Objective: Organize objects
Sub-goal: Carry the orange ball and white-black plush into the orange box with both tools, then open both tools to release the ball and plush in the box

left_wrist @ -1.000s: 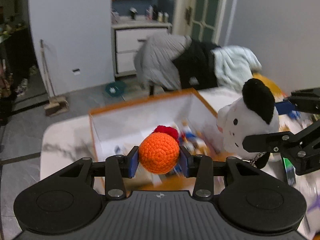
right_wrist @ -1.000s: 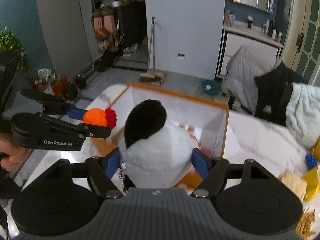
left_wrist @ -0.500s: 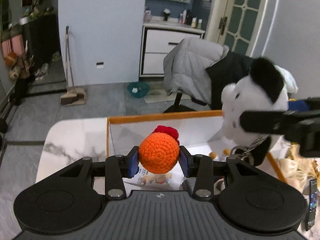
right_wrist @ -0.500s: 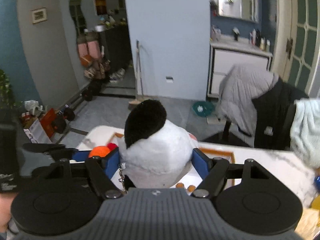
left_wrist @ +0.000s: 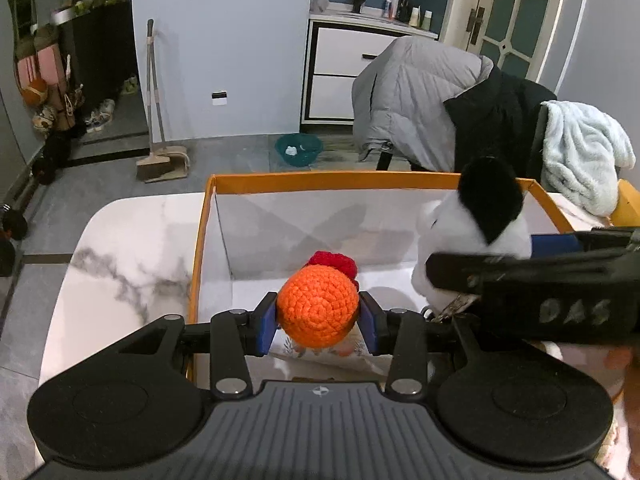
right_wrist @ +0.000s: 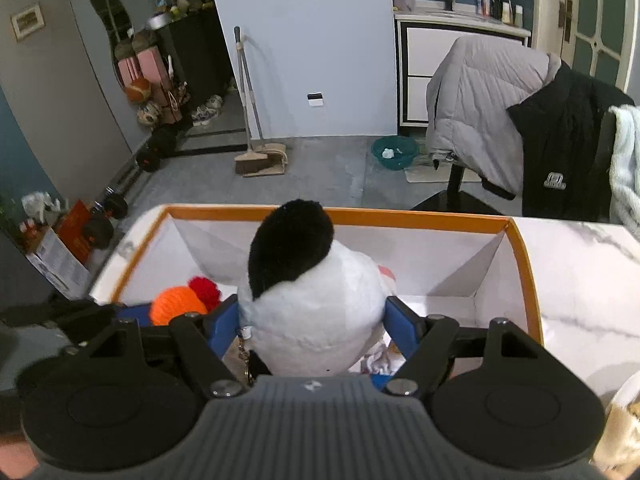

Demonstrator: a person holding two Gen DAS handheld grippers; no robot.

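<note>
Marble desk (left_wrist: 120,248) carries an orange-rimmed box (left_wrist: 320,179) at its far edge; above it, left gripper (left_wrist: 318,322) fingers clench an orange crochet ball (left_wrist: 318,306), right gripper (right_wrist: 312,324) fingers grasp a white plush toy (right_wrist: 316,304).

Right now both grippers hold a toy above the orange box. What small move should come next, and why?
Probably lower both a little further, then open. The left gripper is shut on the orange crochet ball and the right gripper on the white plush toy; both sit over the white inside of the orange-rimmed box, so the toys would likely land in it.
</note>
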